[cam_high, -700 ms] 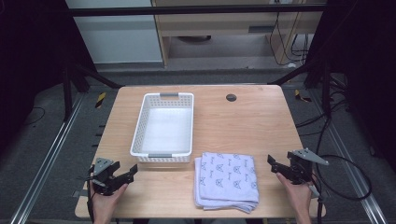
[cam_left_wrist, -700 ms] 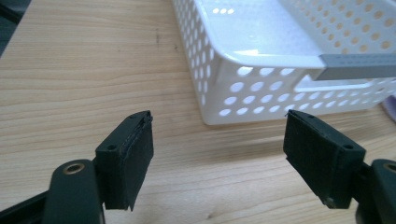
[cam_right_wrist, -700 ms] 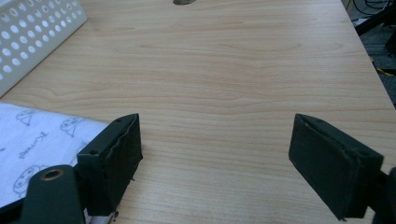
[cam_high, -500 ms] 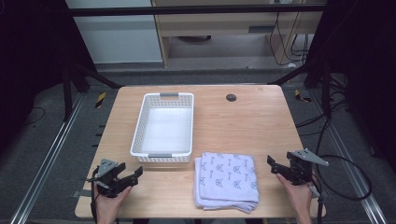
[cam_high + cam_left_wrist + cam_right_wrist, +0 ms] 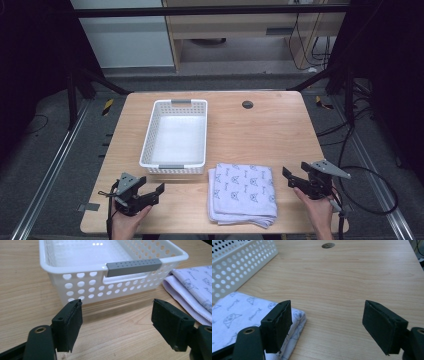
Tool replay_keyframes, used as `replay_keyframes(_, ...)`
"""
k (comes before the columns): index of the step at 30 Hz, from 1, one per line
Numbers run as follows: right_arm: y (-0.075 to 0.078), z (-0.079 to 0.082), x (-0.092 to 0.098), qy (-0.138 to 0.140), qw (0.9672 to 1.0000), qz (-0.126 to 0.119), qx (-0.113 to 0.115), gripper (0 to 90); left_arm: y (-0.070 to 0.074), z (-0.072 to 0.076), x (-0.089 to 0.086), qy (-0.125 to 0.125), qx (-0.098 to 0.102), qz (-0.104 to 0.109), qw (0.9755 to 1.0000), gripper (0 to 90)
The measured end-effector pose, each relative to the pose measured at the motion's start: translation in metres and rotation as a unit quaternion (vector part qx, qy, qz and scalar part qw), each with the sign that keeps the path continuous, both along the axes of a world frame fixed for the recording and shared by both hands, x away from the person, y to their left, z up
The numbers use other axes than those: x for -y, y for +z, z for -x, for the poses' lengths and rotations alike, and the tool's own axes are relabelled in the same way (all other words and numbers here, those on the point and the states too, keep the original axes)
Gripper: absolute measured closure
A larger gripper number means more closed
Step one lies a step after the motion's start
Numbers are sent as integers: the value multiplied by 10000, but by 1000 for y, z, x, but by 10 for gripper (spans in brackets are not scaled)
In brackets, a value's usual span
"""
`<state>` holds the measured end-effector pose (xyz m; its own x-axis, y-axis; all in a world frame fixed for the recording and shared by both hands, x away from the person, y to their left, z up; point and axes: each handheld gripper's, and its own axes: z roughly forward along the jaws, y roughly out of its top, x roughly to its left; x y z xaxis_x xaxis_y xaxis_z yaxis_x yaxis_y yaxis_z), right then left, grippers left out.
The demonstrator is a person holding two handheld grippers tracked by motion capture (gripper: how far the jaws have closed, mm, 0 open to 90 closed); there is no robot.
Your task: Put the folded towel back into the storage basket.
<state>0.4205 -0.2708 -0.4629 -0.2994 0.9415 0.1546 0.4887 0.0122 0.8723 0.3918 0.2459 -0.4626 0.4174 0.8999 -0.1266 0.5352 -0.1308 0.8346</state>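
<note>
We note a folded pale-lilac printed towel (image 5: 242,192) beside the white perforated basket (image 5: 175,135); left gripper (image 5: 152,192) and right gripper (image 5: 290,178) both gape, empty.

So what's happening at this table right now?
A person sits at a wooden table, holding a two-jaw tool in each hand. The left gripper and the right gripper are both open and hold nothing. Between them lies a folded, patterned towel. Just beyond it to the left stands a white perforated basket, which looks empty. Neither gripper touches anything.
</note>
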Motion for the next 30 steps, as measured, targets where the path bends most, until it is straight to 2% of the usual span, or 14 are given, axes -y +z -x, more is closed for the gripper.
replay_keyframes(5,7,-3,-5,126,9999,-30,48,255,4,-2,11,-210,23,-148,9997,242)
replay_keyframes(13,23,-7,-10,167,9995,-41,267,233,16,-3,22,-381,100,-171,9991,244)
replay_keyframes(18,35,-11,-11,136,9991,-155,381,229,24,-5,30,-431,190,-124,9988,244)
replay_keyframes(30,61,-24,-28,290,9972,-357,586,216,41,-10,56,-606,375,-49,9974,242)
